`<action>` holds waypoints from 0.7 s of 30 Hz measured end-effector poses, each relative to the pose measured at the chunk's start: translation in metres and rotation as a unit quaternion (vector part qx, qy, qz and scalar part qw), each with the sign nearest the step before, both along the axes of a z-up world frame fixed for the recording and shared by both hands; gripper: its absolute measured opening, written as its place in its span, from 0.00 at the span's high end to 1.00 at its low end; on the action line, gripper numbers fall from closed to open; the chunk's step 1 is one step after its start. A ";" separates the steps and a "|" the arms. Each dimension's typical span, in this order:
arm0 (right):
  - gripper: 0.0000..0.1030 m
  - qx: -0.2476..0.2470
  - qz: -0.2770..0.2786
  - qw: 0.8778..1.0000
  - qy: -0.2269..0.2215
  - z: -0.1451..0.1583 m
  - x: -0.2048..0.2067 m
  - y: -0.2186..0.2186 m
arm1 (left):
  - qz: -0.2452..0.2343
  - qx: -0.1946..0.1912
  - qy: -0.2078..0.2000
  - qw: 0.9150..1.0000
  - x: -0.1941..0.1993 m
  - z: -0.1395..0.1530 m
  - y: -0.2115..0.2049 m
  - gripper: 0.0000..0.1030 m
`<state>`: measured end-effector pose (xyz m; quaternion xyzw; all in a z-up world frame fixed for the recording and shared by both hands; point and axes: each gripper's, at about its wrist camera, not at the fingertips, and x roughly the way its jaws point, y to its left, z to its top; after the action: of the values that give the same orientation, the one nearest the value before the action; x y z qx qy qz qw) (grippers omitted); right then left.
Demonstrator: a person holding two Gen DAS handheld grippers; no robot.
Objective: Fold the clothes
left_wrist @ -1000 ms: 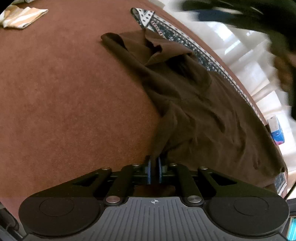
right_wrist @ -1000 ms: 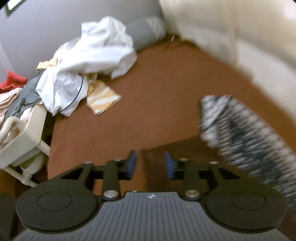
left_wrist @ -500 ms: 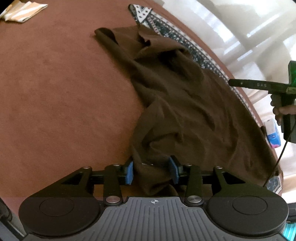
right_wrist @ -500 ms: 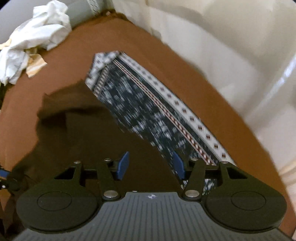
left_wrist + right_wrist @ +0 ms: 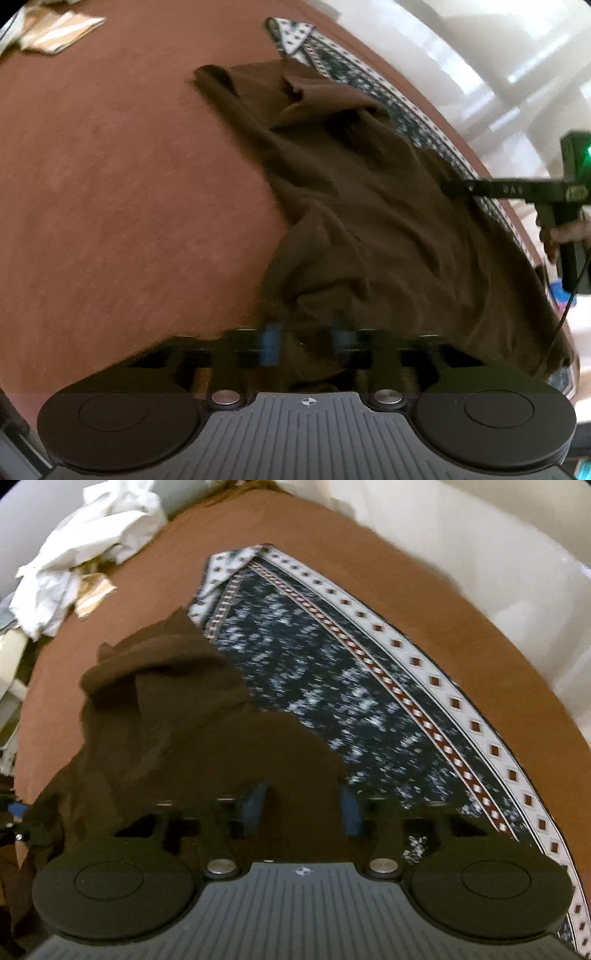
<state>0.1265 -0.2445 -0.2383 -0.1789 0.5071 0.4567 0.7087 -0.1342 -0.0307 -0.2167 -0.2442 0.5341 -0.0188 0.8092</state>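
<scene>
Garment: brown shirt (image 5: pixel 369 221) lies crumpled on the brown bed (image 5: pixel 129 184), partly over the patterned cloth (image 5: pixel 332 672).
L gripper (image 5: pixel 306 338): jaws just closing, shirt hem between; clamp unclear, blurred.
R gripper (image 5: pixel 303 805): closing over the shirt edge, pads apart.
Handling: we judge it soft, light, floppy; take hem corners.

Right tool (image 5: pixel 303 805) arrived over brown garment (image 5: pixel 177 716) (jaws closing), left tool (image 5: pixel 306 338) narrowing
</scene>
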 end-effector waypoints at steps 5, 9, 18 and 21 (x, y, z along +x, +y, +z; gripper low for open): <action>0.62 0.002 0.009 1.000 0.003 -0.001 -0.001 0.002 | 0.015 -0.007 0.009 1.000 0.002 -0.004 0.003 0.68; 0.51 0.004 0.007 1.000 -0.011 -0.004 -0.005 0.006 | 0.010 -0.024 0.007 1.000 0.006 -0.004 0.002 0.47; 0.88 0.032 -0.025 0.999 -0.010 0.021 -0.010 -0.006 | -0.037 0.030 0.000 0.999 0.022 0.001 -0.019 0.99; 0.89 0.060 -0.042 0.997 -0.028 0.048 -0.021 -0.021 | -0.036 0.041 -0.019 0.998 0.026 0.017 -0.015 1.00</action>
<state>0.1054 -0.2654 -0.1905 -0.1273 0.4655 0.4508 0.7510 -0.1079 -0.0461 -0.2001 -0.1909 0.5272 -0.0305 0.8275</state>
